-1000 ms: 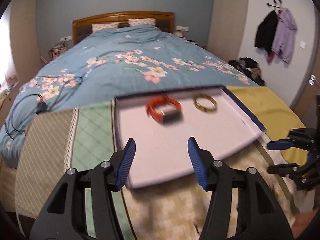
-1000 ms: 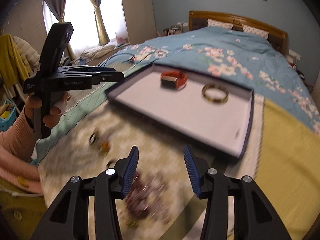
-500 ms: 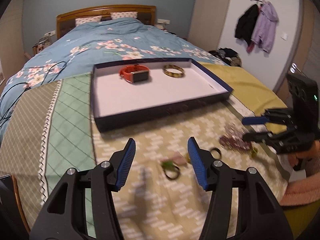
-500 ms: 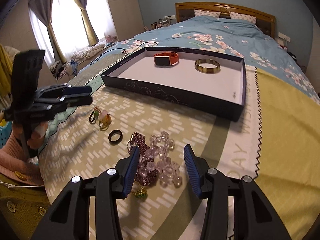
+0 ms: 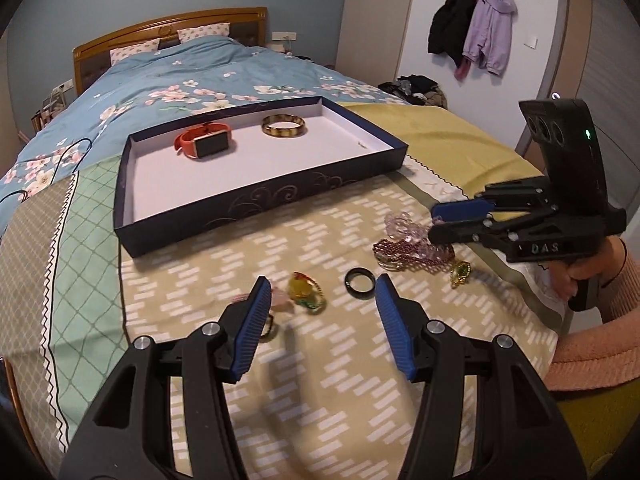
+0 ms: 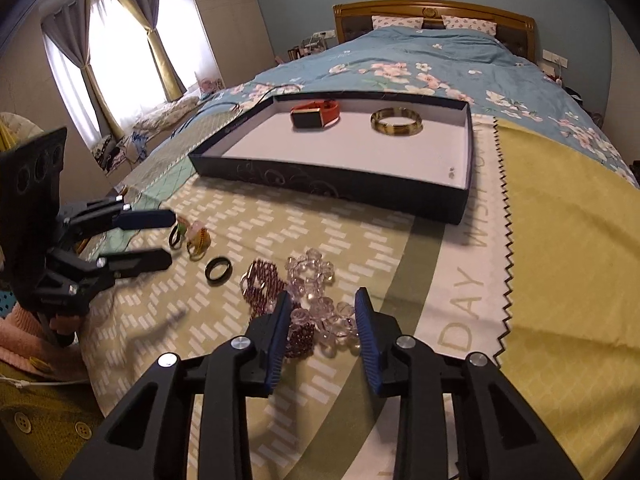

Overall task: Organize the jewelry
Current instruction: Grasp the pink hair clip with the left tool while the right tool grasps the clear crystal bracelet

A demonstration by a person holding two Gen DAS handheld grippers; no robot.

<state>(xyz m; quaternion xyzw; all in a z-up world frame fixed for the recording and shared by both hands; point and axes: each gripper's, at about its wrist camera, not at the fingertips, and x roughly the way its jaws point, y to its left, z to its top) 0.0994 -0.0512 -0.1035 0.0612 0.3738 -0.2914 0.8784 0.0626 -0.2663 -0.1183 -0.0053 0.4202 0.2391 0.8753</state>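
Observation:
A dark blue tray (image 5: 256, 200) with a white floor lies on the bed and holds an orange watch (image 5: 204, 144) and a gold bangle (image 5: 284, 126). Loose jewelry lies in front of it: a black ring (image 5: 360, 283), a yellow-green ring (image 5: 304, 292), a maroon bead bracelet (image 6: 262, 284), a clear bead bracelet (image 6: 332, 320) and a green-stone ring (image 5: 460, 272). My left gripper (image 5: 320, 292) hovers open over the yellow-green ring, holding nothing. My right gripper (image 6: 323, 300) is low over the bead pile. Its jaws are closing with the clear beads between them, and the pads are not pressing.
The jewelry rests on a green patterned cloth (image 6: 280, 216) over a blue floral quilt (image 5: 180, 80). A yellow blanket (image 6: 560, 240) lies to the right. A person's hand and pink sleeve (image 5: 592, 272) hold the right gripper. A black cable (image 5: 40, 176) lies at the left.
Both grippers have come down and back from the tray to the loose jewelry. The right jaws have narrowed around the bead pile. The left jaws keep the same width.

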